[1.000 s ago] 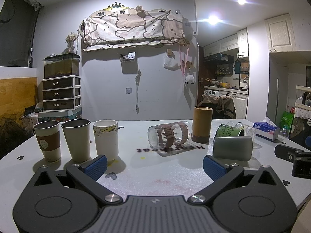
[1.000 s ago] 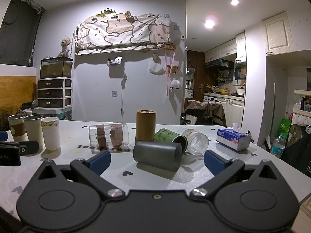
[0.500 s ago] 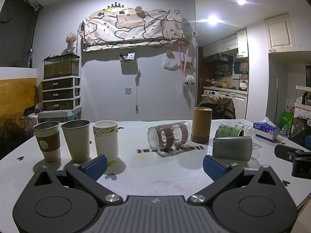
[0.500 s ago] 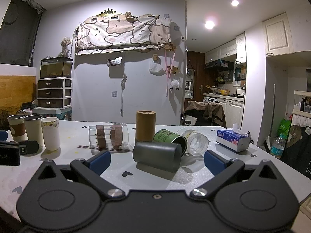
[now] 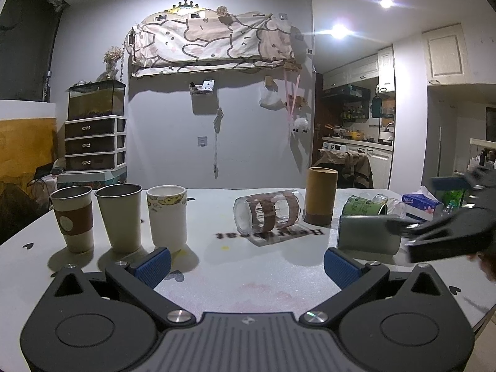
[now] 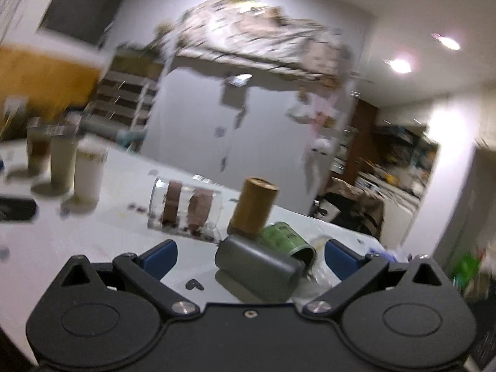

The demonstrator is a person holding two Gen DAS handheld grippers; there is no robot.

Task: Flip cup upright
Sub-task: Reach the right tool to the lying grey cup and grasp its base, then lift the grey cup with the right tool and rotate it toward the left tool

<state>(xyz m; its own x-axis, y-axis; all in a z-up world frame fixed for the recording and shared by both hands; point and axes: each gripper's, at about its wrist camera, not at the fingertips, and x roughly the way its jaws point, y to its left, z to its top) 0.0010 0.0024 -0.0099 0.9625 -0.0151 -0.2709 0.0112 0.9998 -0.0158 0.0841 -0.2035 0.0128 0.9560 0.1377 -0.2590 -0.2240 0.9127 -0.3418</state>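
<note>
Presently lying on its side on the worktop (image 5: 279, 282): grey cup (image 6: 259, 268), framed between the spread fingers of the right hand-held gripper (image 6: 249, 252), untouched. Left hand-held gripper (image 5: 246, 262) likewise wide open, holding nothing.

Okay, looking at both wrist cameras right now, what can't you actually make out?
- Left wrist view: the right gripper covers the grey cup's mouth end.
- Right wrist view: motion blur smears everything; the upright cups show no print.
- Clear glass behind the grey cup: mostly hidden by a blue fingertip.
</note>
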